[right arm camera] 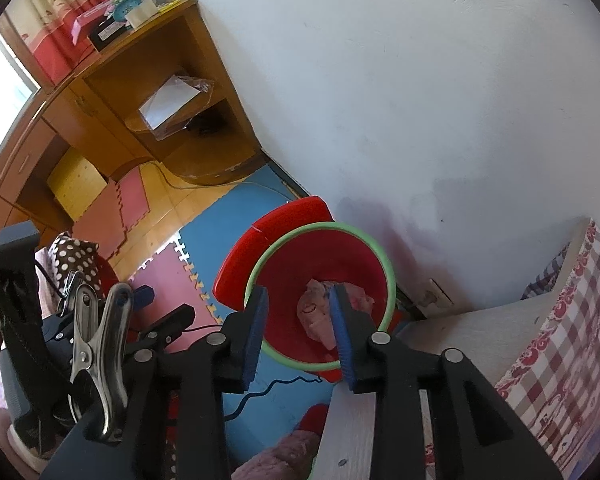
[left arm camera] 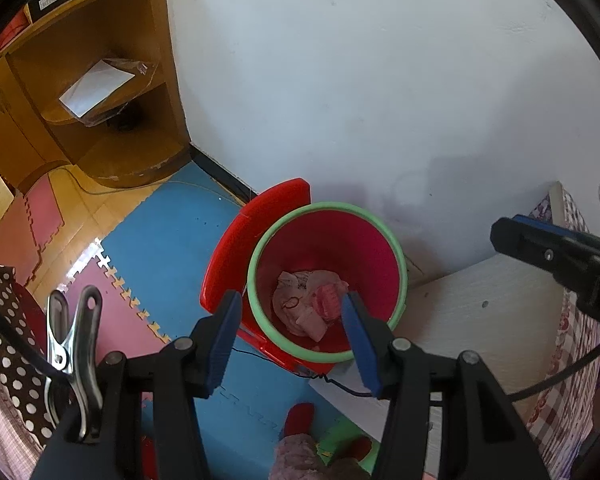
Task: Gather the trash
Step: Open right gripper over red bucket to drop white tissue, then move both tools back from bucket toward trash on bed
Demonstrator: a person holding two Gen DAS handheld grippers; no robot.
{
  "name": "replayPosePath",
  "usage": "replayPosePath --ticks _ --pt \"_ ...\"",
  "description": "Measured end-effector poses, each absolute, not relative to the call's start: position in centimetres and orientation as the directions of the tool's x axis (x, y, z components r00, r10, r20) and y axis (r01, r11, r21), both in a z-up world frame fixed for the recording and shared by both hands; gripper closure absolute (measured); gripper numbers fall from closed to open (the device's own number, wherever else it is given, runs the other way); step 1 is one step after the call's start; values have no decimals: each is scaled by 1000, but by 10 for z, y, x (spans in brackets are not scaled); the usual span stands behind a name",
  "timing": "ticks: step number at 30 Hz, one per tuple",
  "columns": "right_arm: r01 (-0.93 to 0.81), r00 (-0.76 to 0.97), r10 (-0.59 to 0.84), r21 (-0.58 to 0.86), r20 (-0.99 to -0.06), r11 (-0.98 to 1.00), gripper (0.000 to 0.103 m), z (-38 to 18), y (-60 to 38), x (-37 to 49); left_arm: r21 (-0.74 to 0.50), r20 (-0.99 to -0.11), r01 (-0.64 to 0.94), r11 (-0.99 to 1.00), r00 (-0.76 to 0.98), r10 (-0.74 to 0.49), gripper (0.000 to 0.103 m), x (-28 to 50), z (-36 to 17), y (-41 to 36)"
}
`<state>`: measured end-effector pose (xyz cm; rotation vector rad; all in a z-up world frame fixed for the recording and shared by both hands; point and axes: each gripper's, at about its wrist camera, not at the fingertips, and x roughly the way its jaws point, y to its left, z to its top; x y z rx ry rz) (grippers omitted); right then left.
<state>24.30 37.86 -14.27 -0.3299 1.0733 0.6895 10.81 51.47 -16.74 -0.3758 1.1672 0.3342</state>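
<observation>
A red bin with a green rim [left arm camera: 260, 248] stands on the floor against the white wall. Crumpled pinkish paper trash [left arm camera: 304, 304] lies at its bottom. My left gripper [left arm camera: 292, 298] hangs above the bin's near rim, its blue pads wide apart with nothing between them. In the right wrist view the same bin rim [right arm camera: 388, 276] and the trash [right arm camera: 314, 312] sit below my right gripper [right arm camera: 298, 290]. Its jaws stand partly apart over the bin's mouth, and the pads press on nothing.
A red plastic lid or dustpan [left arm camera: 260, 216] leans behind the bin. A white tabletop [left arm camera: 480, 312] with a checked cloth [right arm camera: 560, 340] stands to the right. A wooden desk [left arm camera: 100, 80] is at far left, and foam mats [left arm camera: 160, 248] cover the floor. A thin black wire [left arm camera: 340, 384] trails near the bin.
</observation>
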Motion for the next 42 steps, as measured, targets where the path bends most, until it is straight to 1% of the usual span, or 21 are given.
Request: replayPosePath --ticks 15,28,42 --pt "-642 308 404 125 -861 757 70 -120 361 212 -130 -925 -430 893 376 47 48 103 -149 507" --pt "-652 304 506 211 -807 728 70 -85 343 155 -112 -911 -447 887 403 88 48 72 -105 498" --pt "-684 300 584 257 -754 683 70 -50 300 92 -98 -897 -471 877 423 127 48 28 -61 468"
